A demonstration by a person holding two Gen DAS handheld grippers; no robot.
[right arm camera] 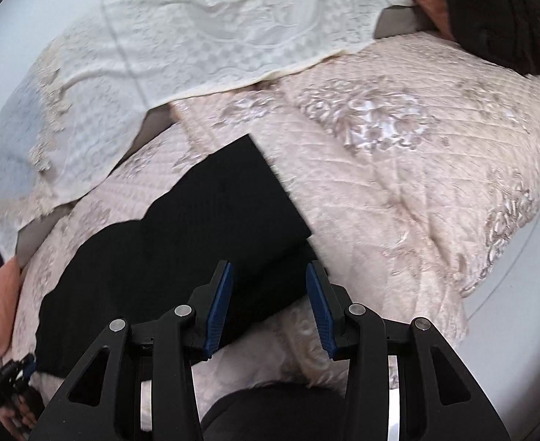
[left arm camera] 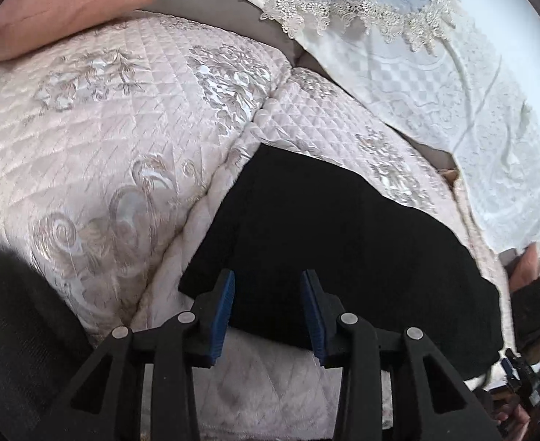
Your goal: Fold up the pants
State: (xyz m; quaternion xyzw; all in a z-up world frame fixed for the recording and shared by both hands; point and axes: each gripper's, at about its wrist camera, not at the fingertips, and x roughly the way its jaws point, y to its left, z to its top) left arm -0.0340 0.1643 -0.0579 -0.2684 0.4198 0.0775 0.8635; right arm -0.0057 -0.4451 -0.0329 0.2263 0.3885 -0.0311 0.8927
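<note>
Black pants (left arm camera: pixel 336 246) lie flat on a pink quilted sofa cover (left arm camera: pixel 97 154), folded lengthwise into a long strip. My left gripper (left arm camera: pixel 268 294) is open, its blue pads (left arm camera: pixel 225 305) hovering over the near edge of one end of the pants. In the right wrist view the pants (right arm camera: pixel 181 235) stretch from centre to lower left. My right gripper (right arm camera: pixel 268 290) is open over their other end, where two layers overlap. Neither gripper holds cloth. The right gripper also shows far right in the left wrist view (left arm camera: pixel 519 375).
A white lace cloth (left arm camera: pixel 435 73) covers the sofa back behind the pants. A salmon cushion (left arm camera: pixel 60 7) lies at the far left corner. A dark bag (right arm camera: pixel 497 11) sits at the sofa's end. A dark-clad knee (right arm camera: pixel 270 411) is below my right gripper.
</note>
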